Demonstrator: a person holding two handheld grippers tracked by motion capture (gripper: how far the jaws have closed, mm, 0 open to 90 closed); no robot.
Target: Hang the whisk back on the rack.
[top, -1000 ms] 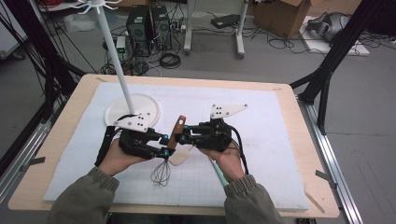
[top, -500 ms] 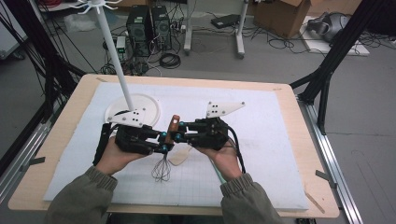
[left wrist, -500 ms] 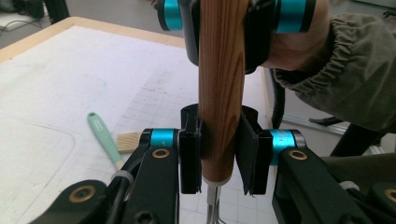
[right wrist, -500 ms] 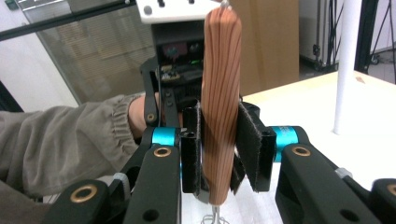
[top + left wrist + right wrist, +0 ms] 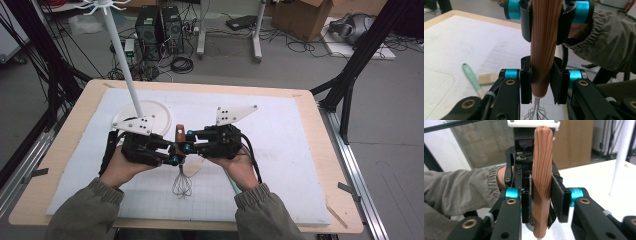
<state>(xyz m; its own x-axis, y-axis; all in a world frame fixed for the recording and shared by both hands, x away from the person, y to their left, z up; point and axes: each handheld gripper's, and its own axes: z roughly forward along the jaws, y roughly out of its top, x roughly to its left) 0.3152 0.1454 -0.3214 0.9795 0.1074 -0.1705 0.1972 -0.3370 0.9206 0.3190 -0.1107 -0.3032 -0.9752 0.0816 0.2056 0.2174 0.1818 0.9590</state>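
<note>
My left gripper and right gripper both clamp the whisk, held upright mid-mat; wide bare foam to my right. Left gripper view adds a green-handled brush lying flat. Handle's striped wood grain, rounded top; wire loops below.

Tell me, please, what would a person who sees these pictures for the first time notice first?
First, the two grippers meet at the middle of the white mat: the left gripper and the right gripper both clamp the wooden handle of one whisk, whose wire head hangs down toward the person. Next, a tall white stand rises from its round base at the mat's far left. A green-handled brush lies on the mat beside the grippers.
</note>
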